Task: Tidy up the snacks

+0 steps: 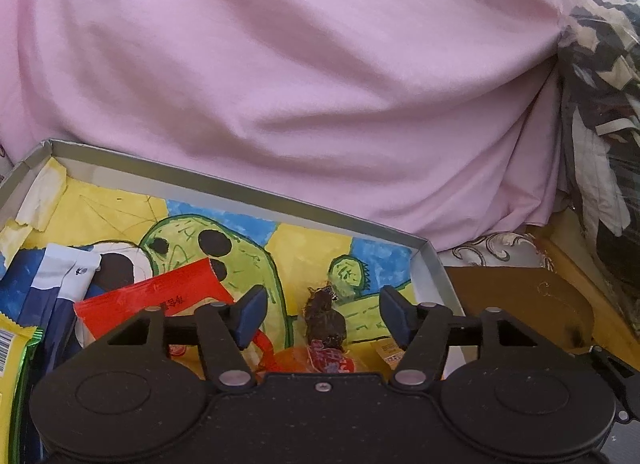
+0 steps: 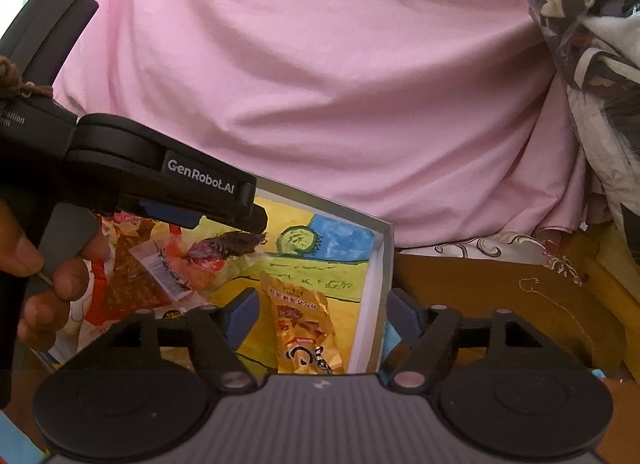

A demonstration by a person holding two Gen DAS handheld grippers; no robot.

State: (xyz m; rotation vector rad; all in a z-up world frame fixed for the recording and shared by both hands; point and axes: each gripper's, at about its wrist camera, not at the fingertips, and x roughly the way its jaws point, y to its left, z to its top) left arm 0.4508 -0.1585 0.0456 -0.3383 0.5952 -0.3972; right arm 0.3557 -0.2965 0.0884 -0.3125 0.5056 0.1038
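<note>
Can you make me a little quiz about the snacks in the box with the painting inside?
1. True or false: the left hand-held gripper is open over the dark brown snack in a clear wrapper.
2. What is the shiny gold foil snack packet lying in? A) the shallow grey cardboard box B) a pink cloth C) a hand
3. Fill in: the flat plastic snack packet left of the dark snack is ____.
Key: 1 true; 2 A; 3 red.

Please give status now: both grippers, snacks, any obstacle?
Left gripper open over brown snack packet. Right gripper open, empty, above gold packet. Snacks in box. No obstacle.
</note>
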